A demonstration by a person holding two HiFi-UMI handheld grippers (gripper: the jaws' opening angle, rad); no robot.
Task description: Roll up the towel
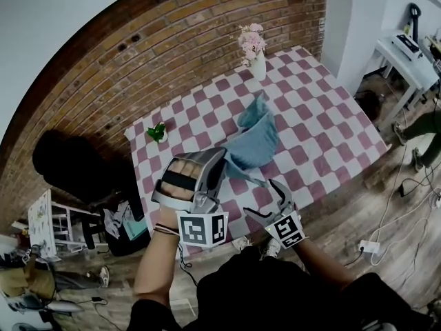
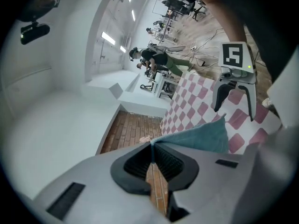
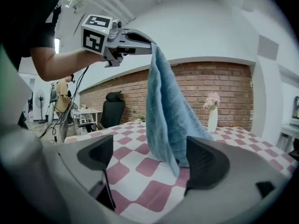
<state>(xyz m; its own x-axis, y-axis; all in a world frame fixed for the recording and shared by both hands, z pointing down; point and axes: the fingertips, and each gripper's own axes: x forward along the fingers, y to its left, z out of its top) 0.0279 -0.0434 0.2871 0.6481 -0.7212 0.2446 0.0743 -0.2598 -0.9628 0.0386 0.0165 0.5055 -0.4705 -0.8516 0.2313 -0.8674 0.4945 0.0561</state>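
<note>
Precariously, left gripper (image 2: pixel 152 158) jaws clamp a towel (image 2: pixel 198 136) corner; right gripper (image 3: pixel 154 160) jaws apart, hanging edge may swing clear

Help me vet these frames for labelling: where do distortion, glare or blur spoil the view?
Head view: strong fisheye, the brick wall bows and the table edges curve; lighting even. Left gripper view: ceiling lights glare, pale wall washed out, corners dark. Right gripper view: the right gripper in the foreground is soft; the towel and vase look sharper.
</note>
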